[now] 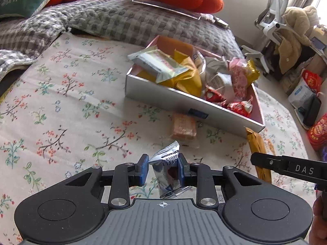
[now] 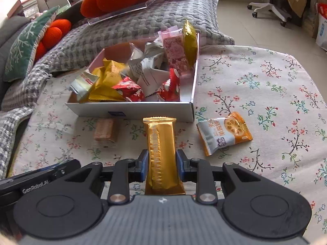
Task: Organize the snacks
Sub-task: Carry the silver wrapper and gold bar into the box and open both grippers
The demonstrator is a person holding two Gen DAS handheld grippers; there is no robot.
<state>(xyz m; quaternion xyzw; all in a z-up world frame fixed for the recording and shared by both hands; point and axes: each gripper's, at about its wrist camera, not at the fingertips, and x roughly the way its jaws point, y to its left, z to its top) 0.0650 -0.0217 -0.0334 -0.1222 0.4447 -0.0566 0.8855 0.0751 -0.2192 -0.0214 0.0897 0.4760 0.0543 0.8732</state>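
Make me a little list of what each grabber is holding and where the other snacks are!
left gripper: shut on silver chocolate packet
right gripper: shut on gold bar
box: piled with wrapped snacks
loose on cloth: clear-wrapped pink wafer in front of the box, orange-and-white packet beside its corner
surface: floral cloth

My right gripper [image 2: 161,166] pinches a gold wafer bar [image 2: 160,153], pointing at the snack-filled box [image 2: 130,110]; an orange-white cookie packet [image 2: 224,134] lies beside it on the floral cloth [image 2: 265,94].
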